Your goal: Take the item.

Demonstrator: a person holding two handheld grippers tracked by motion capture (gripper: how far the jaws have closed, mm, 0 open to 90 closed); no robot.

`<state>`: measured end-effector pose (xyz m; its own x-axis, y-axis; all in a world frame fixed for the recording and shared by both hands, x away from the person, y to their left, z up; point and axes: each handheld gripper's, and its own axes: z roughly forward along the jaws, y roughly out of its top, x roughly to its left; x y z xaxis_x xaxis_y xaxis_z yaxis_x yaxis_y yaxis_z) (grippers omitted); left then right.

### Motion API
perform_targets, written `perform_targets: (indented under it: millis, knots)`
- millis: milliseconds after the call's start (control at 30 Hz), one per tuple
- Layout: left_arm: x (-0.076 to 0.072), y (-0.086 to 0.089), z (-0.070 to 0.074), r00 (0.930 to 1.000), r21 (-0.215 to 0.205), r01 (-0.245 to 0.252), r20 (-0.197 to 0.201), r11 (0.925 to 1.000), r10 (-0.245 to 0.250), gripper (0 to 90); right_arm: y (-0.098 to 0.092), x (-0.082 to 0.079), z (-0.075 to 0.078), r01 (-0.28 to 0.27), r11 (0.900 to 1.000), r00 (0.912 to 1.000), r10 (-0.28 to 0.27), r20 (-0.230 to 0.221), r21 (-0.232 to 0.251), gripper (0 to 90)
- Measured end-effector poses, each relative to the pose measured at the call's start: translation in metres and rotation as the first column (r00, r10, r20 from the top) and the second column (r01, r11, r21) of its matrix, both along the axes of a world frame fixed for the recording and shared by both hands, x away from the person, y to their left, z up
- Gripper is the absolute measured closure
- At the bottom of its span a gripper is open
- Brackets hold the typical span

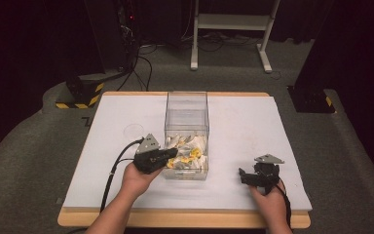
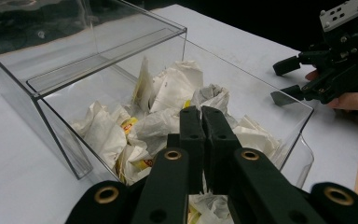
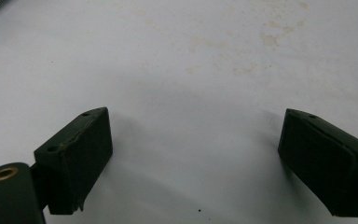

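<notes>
A white-topped rectangular table (image 1: 243,126) with a pale wooden rim carries everything. On it, running from the middle of the far edge toward the near edge, stands a clear, open-topped plastic box (image 1: 186,117) with straight walls. Its far half is bare; its near half holds a heap of crumpled white paper packets (image 1: 187,148) with yellow and red printed patches, seen close in the left gripper view as wrinkled sachets (image 2: 168,100) piled against the near wall.

The left gripper (image 1: 171,155), a black two-jaw tool with a grey three-cornered plate on top, is held in the person's left hand (image 1: 137,178) at the box's near left corner, its tip reaching over the wall above the packets. In the left gripper view its jaws are pressed together side by side, clenched with nothing visibly caught between them, pointing at the heap.

The right gripper (image 1: 242,175), of the same black build, sits in the right hand (image 1: 270,200) near the table's near right corner, well apart from the box. In the right gripper view its jaws stand wide apart, released, with bare white tabletop (image 3: 182,70) between them.

A faint clear round disc (image 1: 134,130) lies left of the box.
</notes>
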<state>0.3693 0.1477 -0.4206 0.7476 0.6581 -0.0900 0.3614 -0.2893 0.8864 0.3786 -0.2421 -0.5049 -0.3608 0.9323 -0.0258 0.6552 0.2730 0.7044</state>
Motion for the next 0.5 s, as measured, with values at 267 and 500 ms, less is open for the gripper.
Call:
perform_targets:
  millis: [267,500]
  knots:
    - [-0.0017,0.0037,0.0029,0.9999,-0.046,-0.009,0.014,0.9989,0.010,87.6,0.0000,0.0000,0.0000,0.000,1.000,1.0000,0.000,0.000,0.000,9.6]
    - [-0.0039,0.0075,0.0068,0.9993,-0.078,-0.016,0.032,0.9968,0.019,87.6,0.0003,-0.0002,0.0001,0.001,1.000,1.0000,-0.001,0.000,-0.001,9.7]
